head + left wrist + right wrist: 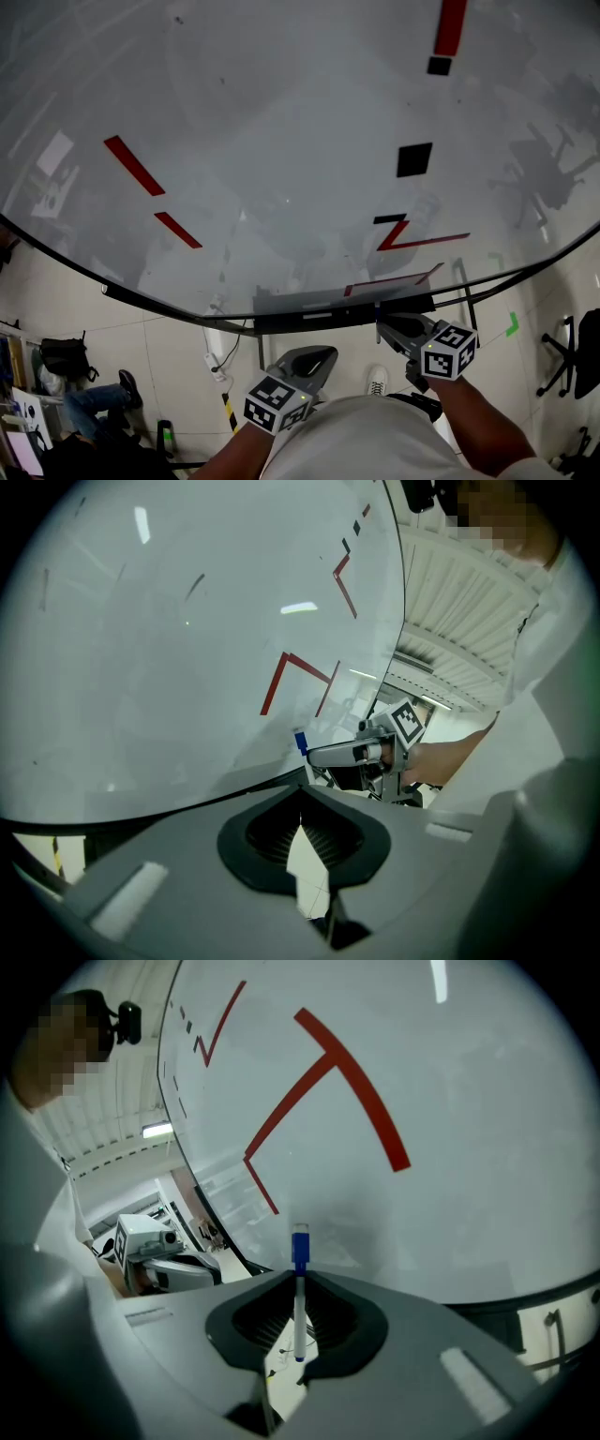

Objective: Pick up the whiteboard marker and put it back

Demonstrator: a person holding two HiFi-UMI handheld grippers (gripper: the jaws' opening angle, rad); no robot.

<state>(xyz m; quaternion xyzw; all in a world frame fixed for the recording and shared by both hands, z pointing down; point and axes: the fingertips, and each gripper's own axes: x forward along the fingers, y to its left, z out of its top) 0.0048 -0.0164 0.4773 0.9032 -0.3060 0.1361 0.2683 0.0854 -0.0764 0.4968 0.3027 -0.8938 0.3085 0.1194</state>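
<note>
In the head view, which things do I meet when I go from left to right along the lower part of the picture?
black bag → left gripper → right gripper → green floor mark → office chair

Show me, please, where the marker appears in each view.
Head view: cannot make it out; the right tool is low, right of centre.
Left gripper view: centre, marker, blue cap showing at the right tool's tip.
Right gripper view: lower centre, upright, clamped in that tool.
Shared landmark: whiteboard with red lines.
</note>
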